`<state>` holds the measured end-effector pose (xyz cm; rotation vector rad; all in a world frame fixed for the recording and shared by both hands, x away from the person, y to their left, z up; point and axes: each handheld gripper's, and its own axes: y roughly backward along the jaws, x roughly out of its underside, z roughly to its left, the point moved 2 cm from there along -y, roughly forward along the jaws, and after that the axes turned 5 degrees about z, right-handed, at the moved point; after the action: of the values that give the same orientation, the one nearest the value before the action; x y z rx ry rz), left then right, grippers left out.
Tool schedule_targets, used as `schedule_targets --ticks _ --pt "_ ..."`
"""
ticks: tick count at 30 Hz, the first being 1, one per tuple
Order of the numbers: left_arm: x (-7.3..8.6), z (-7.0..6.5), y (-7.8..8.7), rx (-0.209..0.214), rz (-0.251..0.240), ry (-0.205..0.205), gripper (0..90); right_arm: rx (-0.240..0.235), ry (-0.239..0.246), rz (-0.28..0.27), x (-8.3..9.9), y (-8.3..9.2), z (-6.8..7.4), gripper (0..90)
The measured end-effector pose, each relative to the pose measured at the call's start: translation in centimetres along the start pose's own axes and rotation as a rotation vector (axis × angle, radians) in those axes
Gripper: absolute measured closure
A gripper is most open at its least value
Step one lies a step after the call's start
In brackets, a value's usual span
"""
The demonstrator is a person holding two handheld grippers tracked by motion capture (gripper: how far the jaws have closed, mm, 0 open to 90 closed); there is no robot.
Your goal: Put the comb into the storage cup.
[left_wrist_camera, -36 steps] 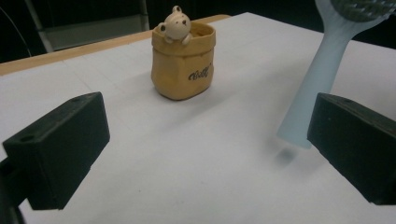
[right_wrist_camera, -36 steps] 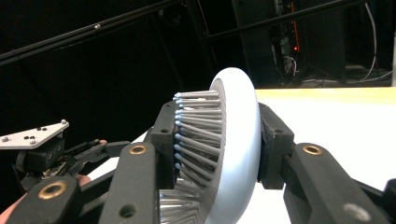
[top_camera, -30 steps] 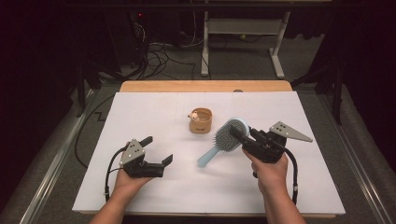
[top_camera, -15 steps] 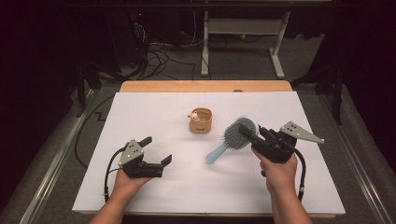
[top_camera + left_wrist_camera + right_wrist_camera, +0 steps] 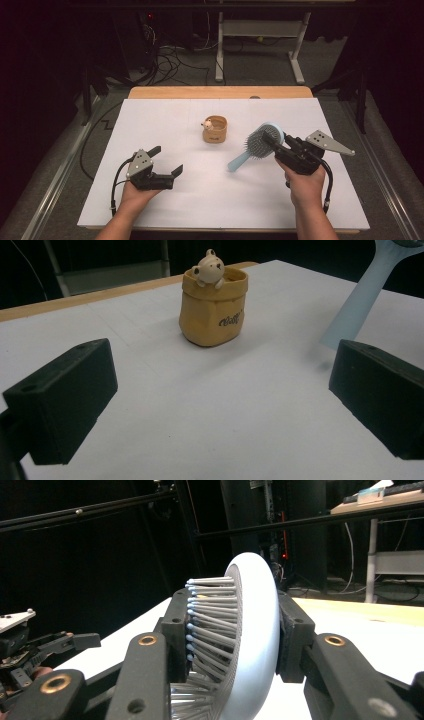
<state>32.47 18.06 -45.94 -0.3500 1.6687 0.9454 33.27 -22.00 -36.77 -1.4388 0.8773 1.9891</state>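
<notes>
Pale blue brush (image 5: pixel 260 142) sits clamped by its head between the right gripper (image 5: pixel 270 141) jaws, the handle hanging out beyond the fingertips. Left gripper (image 5: pixel 167 161) rests spread apart, gripping nothing; the pouch (image 5: pixel 213 310) stands ahead of it.

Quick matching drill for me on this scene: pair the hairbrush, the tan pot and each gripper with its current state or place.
Things:
1. pale blue round hairbrush
2. tan bag-shaped pot with a small bear figure
3. left gripper
4. right gripper

States:
A. jaws open, nothing between them
B. stands alone mid-table on the white sheet
C. clamped by its head, handle slanting down
D. jaws shut on the brush head

Pairs: 1-C, 2-B, 3-A, 4-D
</notes>
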Motion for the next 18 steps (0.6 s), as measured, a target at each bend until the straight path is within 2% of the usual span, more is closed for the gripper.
schedule_targets --ticks 12,18 --pt "0.06 -0.05 -0.13 0.012 0.007 -0.004 0.0 0.036 0.006 -0.017 -0.24 0.70 -0.75 59.8" --pt "0.06 -0.08 -0.14 0.008 0.010 -0.002 0.0 0.056 0.024 -0.020 -0.38 0.93 -0.80 59.8"
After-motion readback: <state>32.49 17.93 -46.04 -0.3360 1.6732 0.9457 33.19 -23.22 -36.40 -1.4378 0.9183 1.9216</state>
